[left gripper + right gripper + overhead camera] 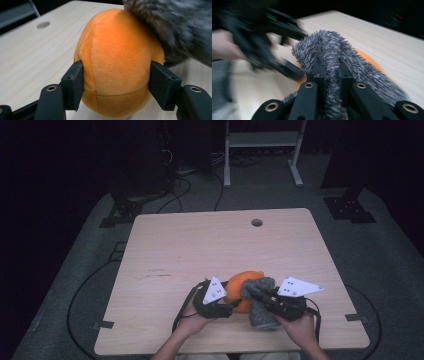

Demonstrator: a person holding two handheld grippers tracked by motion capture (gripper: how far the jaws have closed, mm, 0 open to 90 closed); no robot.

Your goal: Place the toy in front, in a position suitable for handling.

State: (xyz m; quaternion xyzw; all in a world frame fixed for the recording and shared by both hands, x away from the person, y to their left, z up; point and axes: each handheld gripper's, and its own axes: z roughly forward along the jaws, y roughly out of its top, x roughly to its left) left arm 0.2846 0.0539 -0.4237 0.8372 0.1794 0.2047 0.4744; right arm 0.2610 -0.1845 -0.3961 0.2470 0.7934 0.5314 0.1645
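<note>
High view: both grippers meet at the near edge of the table (pixel 165 245), well short of its round hole (pixel 257 222). The left gripper (pixel 231 306) has its 2 jaws pressed against opposite flanks of an orange plush (pixel 117 65), open only as wide as the plush itself, dimpling the soft pile; this looks like a steadying hold, pinning the plush on the table so it cannot roll. The right gripper (pixel 256 294) is clamped nearly closed on a fold of grey shaggy cloth (pixel 329 50), and its view is motion-blurred. The cloth drapes over the plush's far side from the left gripper and touches it, its loose end trailing toward the person. Judging by this, the cloth is being wiped or laid over the held plush.
</note>
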